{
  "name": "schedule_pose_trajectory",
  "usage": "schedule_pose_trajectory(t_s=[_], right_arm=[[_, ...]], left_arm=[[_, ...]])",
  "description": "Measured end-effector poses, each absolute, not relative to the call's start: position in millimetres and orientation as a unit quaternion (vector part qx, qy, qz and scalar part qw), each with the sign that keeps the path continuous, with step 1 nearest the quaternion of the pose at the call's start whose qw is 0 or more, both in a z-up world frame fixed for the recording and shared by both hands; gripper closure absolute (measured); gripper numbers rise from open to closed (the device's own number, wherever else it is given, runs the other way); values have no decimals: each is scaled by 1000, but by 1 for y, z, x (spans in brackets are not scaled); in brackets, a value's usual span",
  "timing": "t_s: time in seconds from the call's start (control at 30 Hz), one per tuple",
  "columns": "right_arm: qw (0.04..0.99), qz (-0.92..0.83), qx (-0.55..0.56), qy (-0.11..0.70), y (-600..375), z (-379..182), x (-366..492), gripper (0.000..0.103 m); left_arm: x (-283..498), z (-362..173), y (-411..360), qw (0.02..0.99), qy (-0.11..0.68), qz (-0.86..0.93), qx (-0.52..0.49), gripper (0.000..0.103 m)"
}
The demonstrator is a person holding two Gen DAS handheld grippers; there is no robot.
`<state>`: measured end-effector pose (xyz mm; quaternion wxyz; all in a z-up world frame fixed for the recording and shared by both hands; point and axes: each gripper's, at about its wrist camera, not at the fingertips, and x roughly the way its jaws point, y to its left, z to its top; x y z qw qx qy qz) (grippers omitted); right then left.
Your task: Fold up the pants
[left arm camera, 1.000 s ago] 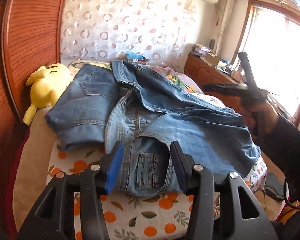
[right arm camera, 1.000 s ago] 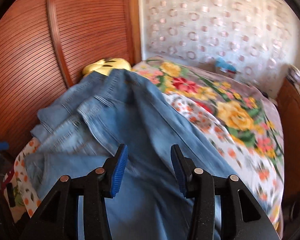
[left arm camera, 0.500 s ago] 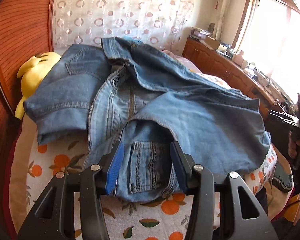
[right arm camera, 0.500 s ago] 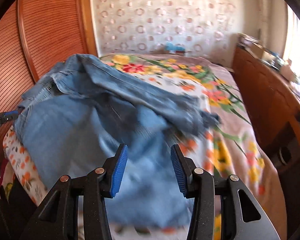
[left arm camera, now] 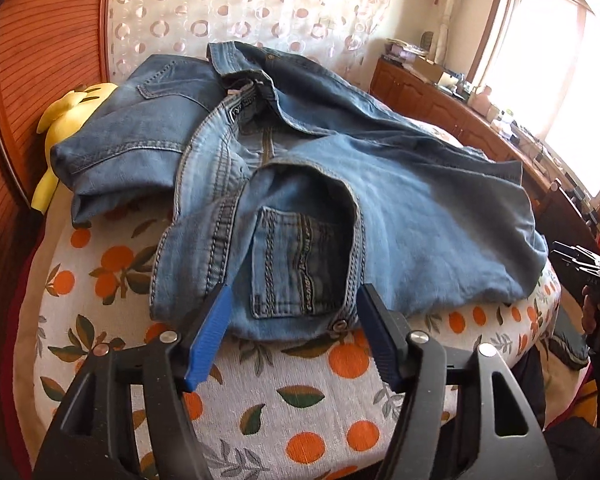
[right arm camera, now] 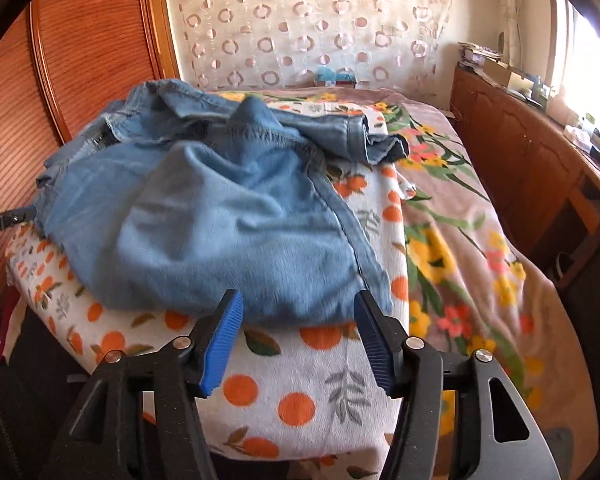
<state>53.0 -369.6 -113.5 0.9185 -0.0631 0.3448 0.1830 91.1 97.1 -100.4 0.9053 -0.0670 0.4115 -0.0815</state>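
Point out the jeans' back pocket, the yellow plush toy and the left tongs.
back pocket (left arm camera: 296,264), left wrist view, stitched middle.
yellow plush toy (left arm camera: 74,110), left wrist view, its head.
left tongs (left arm camera: 294,340), left wrist view, between fingertips.

1. A home bedroom — a bed (right arm camera: 480,216) with a floral spread fills the room.
2. Far left, a wooden headboard (left arm camera: 56,64) and a yellow plush toy (left arm camera: 66,116).
3. Right — cluttered wooden cabinets (right arm camera: 512,140) beneath a sunlit window (left arm camera: 548,60).

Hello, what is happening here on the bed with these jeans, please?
A person with a two-finger gripper in each hand is folding blue jeans on a bed with an orange-print cover. The jeans lie partly folded but still rumpled. The left gripper and right gripper sit at the near edge; their jaws have just been opening and grip nothing. A yellow plush toy lies behind.
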Motion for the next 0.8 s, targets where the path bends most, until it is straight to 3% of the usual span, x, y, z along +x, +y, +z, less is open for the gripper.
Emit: schedule_pose_trajectory(t_s=[0.27,0.4,0.47,0.6,0.63,0.73,0.8], right_arm=[[919,174,-82,344,-353,-131,72,40],[924,165,-91,333,-346,-135,77,40],[926,162,-95,327,-343,-137,79,40],[930,160,-89,320,-342,-142,81,41],[931,160,-85,318,-342,-142,81,45],[931,153,-85,320,-341,-145,85,67],[931,150,-86,320,-340,-147,88,75]], left_arm=[[100,-107,93,901,425,-76,-43,37],[103,-111,95,901,427,-69,-38,62],[103,-113,96,901,427,-65,-34,67],[99,-112,101,905,421,-52,-23,89],[98,-112,102,905,421,-50,-22,95],[96,-110,107,907,418,-48,-29,97],[90,-105,110,911,410,-40,-29,97]])
